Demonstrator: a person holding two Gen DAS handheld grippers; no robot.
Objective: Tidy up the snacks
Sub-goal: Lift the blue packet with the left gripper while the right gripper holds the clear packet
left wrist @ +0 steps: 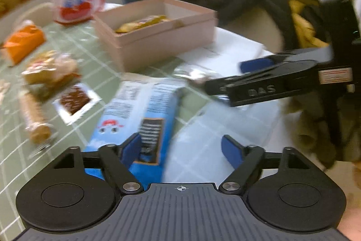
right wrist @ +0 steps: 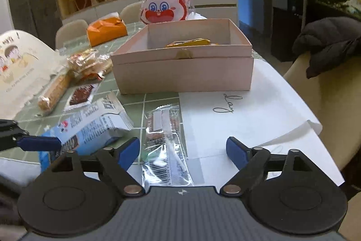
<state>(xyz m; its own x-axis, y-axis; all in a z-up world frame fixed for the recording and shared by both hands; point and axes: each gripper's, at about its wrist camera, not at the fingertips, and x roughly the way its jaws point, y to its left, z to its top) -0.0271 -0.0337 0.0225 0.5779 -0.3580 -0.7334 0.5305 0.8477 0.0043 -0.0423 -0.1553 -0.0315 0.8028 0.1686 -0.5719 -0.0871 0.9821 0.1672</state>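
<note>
Your left gripper (left wrist: 182,148) was spread wide with nothing pinched, its left pad just against the near end of the blue snack packet (left wrist: 140,114) that lay flat on the surface (left wrist: 94,53). Your right gripper (right wrist: 182,150) was spread too, holding nothing, and the clear-wrapped snack bar (right wrist: 164,134) lay on the surface under the gap between its pads, touching neither. In the left wrist view your right gripper reached in from the right, above the far end of the blue packet. The open pink box (right wrist: 182,73) stood at the far middle of the surface, partly on a white sheet (right wrist: 248,114), with 1 yellow-wrapped snack (right wrist: 191,42) inside. To the left of the box lay a small brown square packet (right wrist: 81,94), a long roll of biscuits (right wrist: 56,92) and a heap of clear-wrapped pastries (right wrist: 90,62), close together. Farther left sat an orange packet (right wrist: 106,31), and behind the box stood a red-and-white rabbit-face bag (right wrist: 164,1). A dark jacket (right wrist: 327,42) hung over the chair (right wrist: 327,105) on the right. The left wrist view was blurred, so printing on the wrappers could not be read.
</note>
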